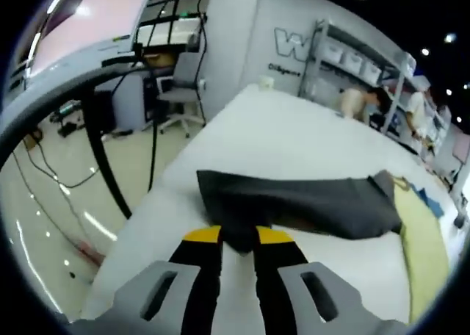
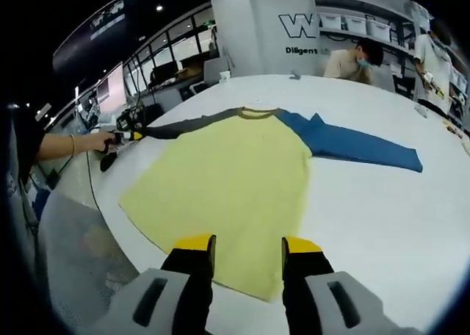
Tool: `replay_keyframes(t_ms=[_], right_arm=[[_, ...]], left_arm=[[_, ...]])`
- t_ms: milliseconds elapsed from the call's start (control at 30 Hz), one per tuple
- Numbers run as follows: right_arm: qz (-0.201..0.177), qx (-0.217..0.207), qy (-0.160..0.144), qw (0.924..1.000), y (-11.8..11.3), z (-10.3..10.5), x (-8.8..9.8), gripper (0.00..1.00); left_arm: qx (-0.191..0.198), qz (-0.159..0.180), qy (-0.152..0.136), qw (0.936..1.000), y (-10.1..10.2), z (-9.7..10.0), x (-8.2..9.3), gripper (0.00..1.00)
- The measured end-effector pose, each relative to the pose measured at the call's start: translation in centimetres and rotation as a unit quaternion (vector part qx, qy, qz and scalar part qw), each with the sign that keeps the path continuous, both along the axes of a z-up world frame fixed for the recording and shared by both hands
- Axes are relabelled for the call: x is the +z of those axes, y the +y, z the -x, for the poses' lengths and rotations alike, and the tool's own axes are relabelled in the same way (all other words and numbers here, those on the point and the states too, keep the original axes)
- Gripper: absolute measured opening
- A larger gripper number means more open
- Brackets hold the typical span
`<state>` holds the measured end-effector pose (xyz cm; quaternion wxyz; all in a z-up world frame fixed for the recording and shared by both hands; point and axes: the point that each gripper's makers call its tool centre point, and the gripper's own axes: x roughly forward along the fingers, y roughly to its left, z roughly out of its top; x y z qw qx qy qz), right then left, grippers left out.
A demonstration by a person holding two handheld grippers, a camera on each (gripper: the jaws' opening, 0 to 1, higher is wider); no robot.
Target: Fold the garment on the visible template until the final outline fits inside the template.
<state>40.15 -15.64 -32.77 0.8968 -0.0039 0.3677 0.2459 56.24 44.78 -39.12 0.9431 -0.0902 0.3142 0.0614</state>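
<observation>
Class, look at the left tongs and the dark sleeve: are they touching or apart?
Touching. In the left gripper view, the left tongs close on the cuff end of the dark sleeve, its fabric pinched between the yellow tips.

White worktop (image 1: 294,140); glossy pale floor (image 1: 66,203) with trailing cables; grey office chair (image 1: 180,92); white wall (image 2: 264,26) with lettering; metal shelving (image 1: 352,59) holding bins; ceiling spotlights.

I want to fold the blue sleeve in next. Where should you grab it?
Probably at the cuff end of the blue sleeve, coming from its far tip. It lies flat and straight, stretched away from the yellow shirt body across the white table, so lifting the tip lets it swing over the body.
</observation>
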Motion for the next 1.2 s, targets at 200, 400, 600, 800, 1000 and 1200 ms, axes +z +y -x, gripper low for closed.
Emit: replay_keyframes(t_ms=[200, 400, 600, 800, 1000, 1200], right_arm=[[-0.016, -0.014, -0.005, 0.9998, -0.2, -0.5, 0.3, 0.3], [-0.019, -0.017, -0.005, 0.9996, 0.2, -0.4, 0.2, 0.31], [-0.031, -0.017, -0.009, 0.9993, 0.8, -0.4, 0.5, 0.33], [-0.026, 0.001, -0.014, 0.9996, 0.8, -0.3, 0.3, 0.51], [-0.037, -0.002, -0.019, 0.9991, 0.5, 0.2, 0.6, 0.56], [-0.041, -0.008, -0.022, 0.9989, 0.2, 0.5, 0.5, 0.55]], left_arm=[[0.011, 0.034, -0.022, 0.9991, -0.7, -0.6, 1.5, 0.0], [-0.008, 0.023, -0.035, 0.9991, -0.8, -1.1, 4.1, 0.0], [-0.062, -0.006, -0.048, 0.9969, -1.5, -2.2, 7.7, 0.0], [-0.108, -0.005, -0.073, 0.9915, -3.4, -3.8, 11.3, 0.0], [-0.133, 0.028, -0.133, 0.9817, -6.1, -5.4, 15.6, 0.0], [-0.149, 0.029, -0.144, 0.9779, -7.8, -6.0, 17.2, 0.0]])
